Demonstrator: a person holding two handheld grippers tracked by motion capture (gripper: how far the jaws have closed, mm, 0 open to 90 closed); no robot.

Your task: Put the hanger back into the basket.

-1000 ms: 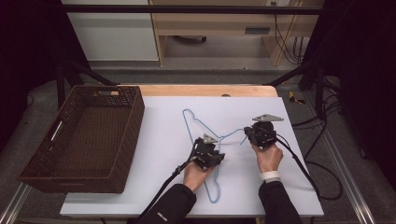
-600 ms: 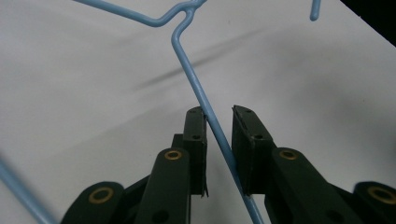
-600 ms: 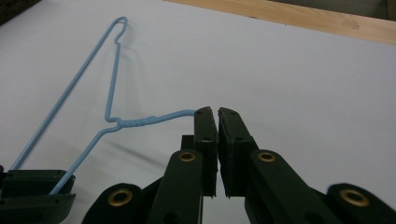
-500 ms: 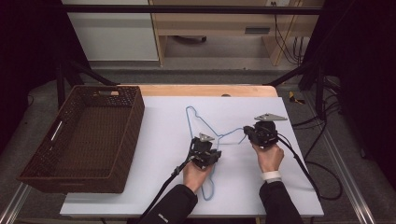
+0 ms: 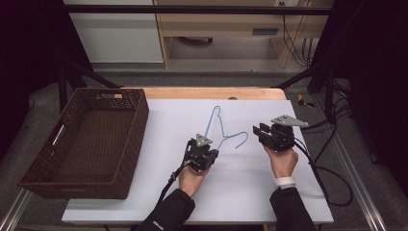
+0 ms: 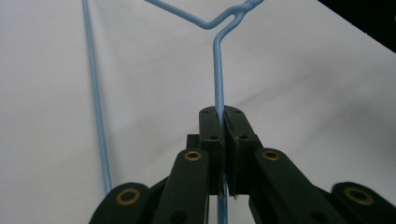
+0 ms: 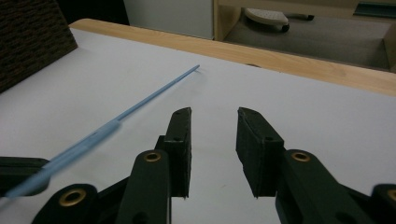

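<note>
A light blue wire hanger (image 5: pixel 217 124) is held tilted up above the white table (image 5: pixel 250 192) near its middle. My left gripper (image 5: pixel 207 147) is shut on one of its wires; in the left gripper view the wire (image 6: pixel 217 65) runs straight out from between the closed jaws of that gripper (image 6: pixel 223 114) to a twisted joint. My right gripper (image 5: pixel 257 132) stands open just right of the hanger's curved end, apart from it. In the right gripper view its jaws (image 7: pixel 214 116) hold nothing, and a blue wire (image 7: pixel 149 98) slants past on the left.
A dark wicker basket (image 5: pixel 139 120) with nothing in it stands on the left part of the table; its wall (image 7: pixel 32 37) shows in the right gripper view. A wooden edge (image 7: pixel 280 60) runs along the table's far side. Cables trail off to the right.
The hanger, lying flat on the table before, has been raised and swung toward the right by my left gripper. My right gripper has drawn back slightly to the right.
</note>
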